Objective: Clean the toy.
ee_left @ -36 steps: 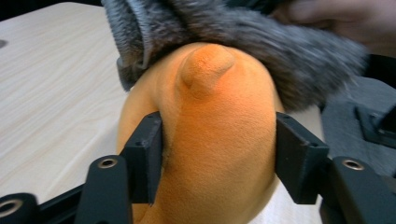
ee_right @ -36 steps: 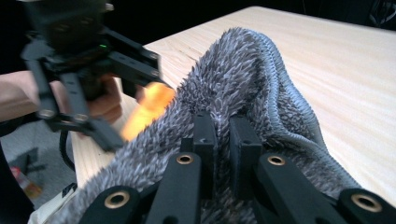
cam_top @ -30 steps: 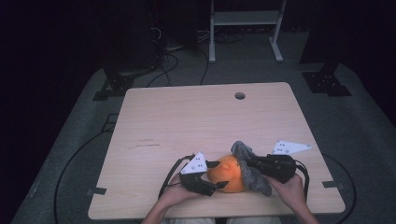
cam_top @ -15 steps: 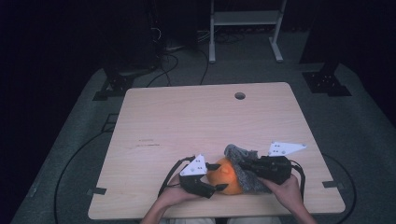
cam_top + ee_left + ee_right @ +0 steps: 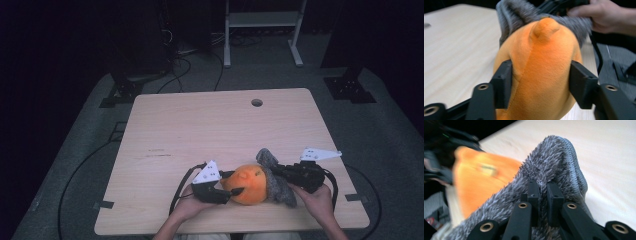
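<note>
Resting on the table [image 5: 200,130], the orange plush [image 5: 248,184] sits squeezed between the left gripper's [image 5: 540,87] jaws, which have just been closing onto its sides. Beside it, the right gripper [image 5: 542,202] pinches the grey cloth [image 5: 554,165] tight between its clenched jaws.

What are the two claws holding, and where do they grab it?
The left claw squeezes the orange plush toy by its two sides, its jaws having just closed. The right claw pinches a fold of the fuzzy grey cloth.
</note>
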### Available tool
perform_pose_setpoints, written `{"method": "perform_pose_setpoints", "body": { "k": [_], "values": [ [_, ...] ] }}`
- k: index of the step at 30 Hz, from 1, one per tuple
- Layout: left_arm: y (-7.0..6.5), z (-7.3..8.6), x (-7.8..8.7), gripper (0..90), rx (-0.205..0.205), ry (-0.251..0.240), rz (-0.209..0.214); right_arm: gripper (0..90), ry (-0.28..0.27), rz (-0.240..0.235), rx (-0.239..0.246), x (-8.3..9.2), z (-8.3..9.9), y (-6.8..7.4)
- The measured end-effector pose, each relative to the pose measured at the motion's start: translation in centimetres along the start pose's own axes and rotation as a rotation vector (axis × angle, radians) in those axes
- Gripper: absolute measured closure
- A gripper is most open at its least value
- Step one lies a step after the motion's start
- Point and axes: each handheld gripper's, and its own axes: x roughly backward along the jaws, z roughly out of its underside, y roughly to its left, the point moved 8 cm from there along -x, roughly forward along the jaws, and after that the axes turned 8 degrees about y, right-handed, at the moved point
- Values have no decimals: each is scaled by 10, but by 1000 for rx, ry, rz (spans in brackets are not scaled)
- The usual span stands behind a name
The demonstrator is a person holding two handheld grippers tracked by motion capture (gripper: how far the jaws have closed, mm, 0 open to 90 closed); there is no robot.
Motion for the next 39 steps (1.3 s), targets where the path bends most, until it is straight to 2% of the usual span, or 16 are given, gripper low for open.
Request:
{"method": "perform_pose_setpoints", "body": {
  "k": [2, 6, 11, 14, 18, 20, 21, 22, 25, 26, 29, 31, 33, 35, 37, 39],
  "values": [
    [2, -4, 3, 453, 1, 3, -22, 825, -72, -34, 75, 9, -19, 25],
    [1, -4, 2, 471, 14, 14, -21, 824, -44, -50, 133, -2, -22, 44],
    [4, -1, 3, 476, 49, 13, -9, 825, -41, -80, 60, -15, -10, 29],
    [8, -1, 5, 477, 69, -3, -1, 824, 30, 2, -10, -18, 7, 1],
    [8, -5, 8, 476, 61, -11, -1, 825, 24, 8, -27, -12, 7, -2],
    [6, -10, 11, 476, 64, 3, 2, 825, -72, -18, 37, 2, -14, 21],
    [6, -10, 11, 475, 64, 3, 2, 825, -72, -18, 37, 2, -14, 21],
    [2, -12, 10, 475, 48, 30, -5, 825, -110, -37, 97, 7, -27, 41],
    [-3, -16, 9, 475, 33, 25, 5, 825, -120, -54, 142, 6, -33, 58],
    [-5, -17, 8, 470, 34, 19, 17, 825, -84, -40, 172, -3, -31, 64],
    [-5, -12, 6, 449, 29, 24, 32, 825, -65, -38, 145, -9, -25, 56],
    [-3, -9, 8, 291, 36, 0, 65, 825, -61, -64, 83, -14, -15, 43],
    [-2, -7, 8, 242, 39, 0, 78, 824, -57, -56, 80, -15, -13, 41],
    [2, 0, 6, 137, 58, 28, 79, 824, -62, -60, 62, -14, -12, 37],
    [6, 16, -3, 86, 93, 117, 94, 824, -65, -51, 61, -13, -11, 33],
    [7, 17, -4, 161, 99, 89, 95, 824, -64, -37, 54, -13, -9, 28]
  ]
}}
